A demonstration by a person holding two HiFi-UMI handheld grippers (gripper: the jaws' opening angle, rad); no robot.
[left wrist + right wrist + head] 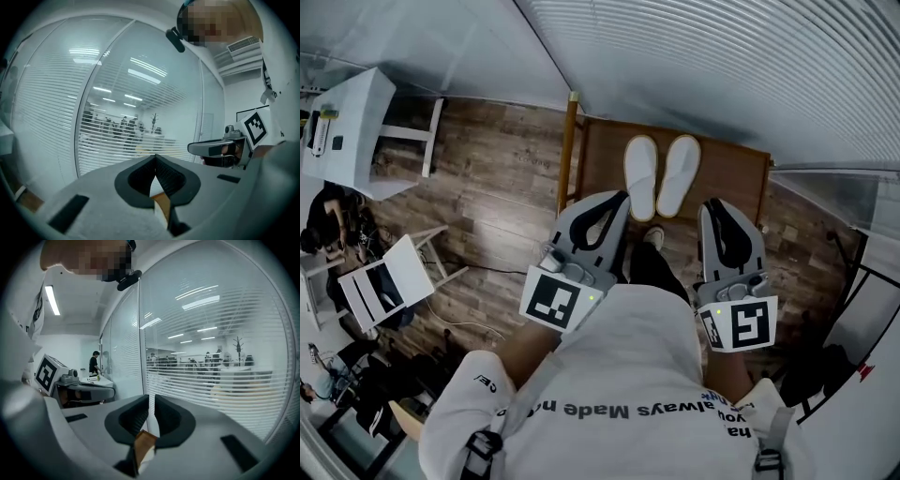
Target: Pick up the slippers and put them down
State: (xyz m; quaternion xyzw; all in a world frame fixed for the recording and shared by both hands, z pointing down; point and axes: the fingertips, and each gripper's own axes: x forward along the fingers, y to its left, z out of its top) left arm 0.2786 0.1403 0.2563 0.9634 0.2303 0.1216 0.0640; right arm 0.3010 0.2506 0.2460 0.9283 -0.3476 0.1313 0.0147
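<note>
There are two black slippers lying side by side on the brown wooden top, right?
Not quite. The slippers are white, not black, as the head view shows. The rest is right: there are two of them, lying side by side on the brown wooden top.

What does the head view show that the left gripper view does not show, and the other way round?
Only the head view: two white slippers side by side on a brown board, the wood floor and a white table. Only the left gripper view: an office behind the glass, and ceiling lights. Both: the left gripper, its tongs closed on nothing, the right gripper and the slatted blinds.
</note>
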